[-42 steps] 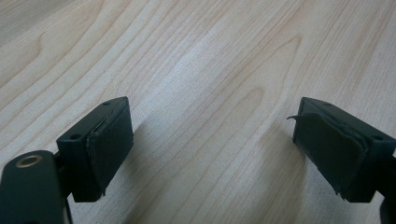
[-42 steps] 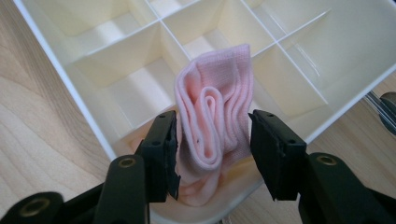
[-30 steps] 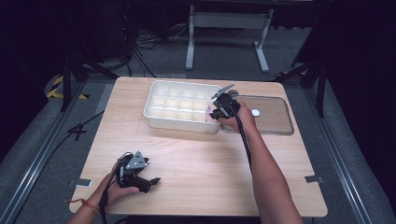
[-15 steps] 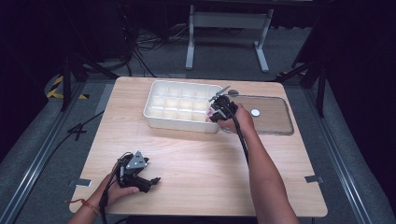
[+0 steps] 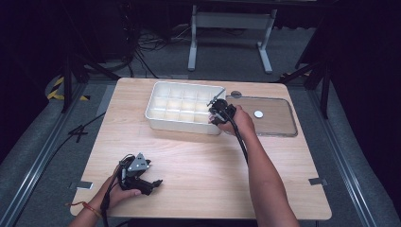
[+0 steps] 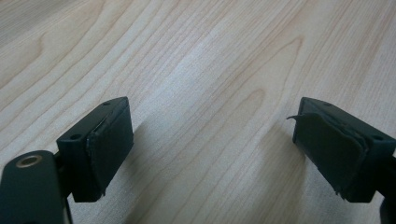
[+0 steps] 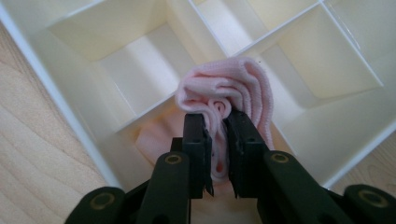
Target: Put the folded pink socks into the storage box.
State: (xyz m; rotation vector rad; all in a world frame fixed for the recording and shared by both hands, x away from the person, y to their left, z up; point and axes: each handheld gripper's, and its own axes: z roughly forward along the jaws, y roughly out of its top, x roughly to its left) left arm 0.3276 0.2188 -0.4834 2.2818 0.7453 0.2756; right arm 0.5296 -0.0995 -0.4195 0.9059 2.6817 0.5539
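Pink ribbed cloth [image 7: 224,95], bunched into folds, is being pinched between the fingers [image 7: 197,140] of the right gripper [image 5: 220,112], which have just been closing on it, over a corner compartment of the white plastic divided tray [image 5: 161,90] on the pale wooden bench [image 5: 198,161]. Nearer the person, the left gripper [image 5: 150,183] is resting low over bare wood, its fingers [image 6: 109,140] released wide with nothing between them, well apart from the tray and the clear flat lid [image 5: 279,124] lying just beside it

Pink cloth [image 7: 224,91], cream tray [image 7: 70,100], pale woodgrain table [image 6: 210,60].
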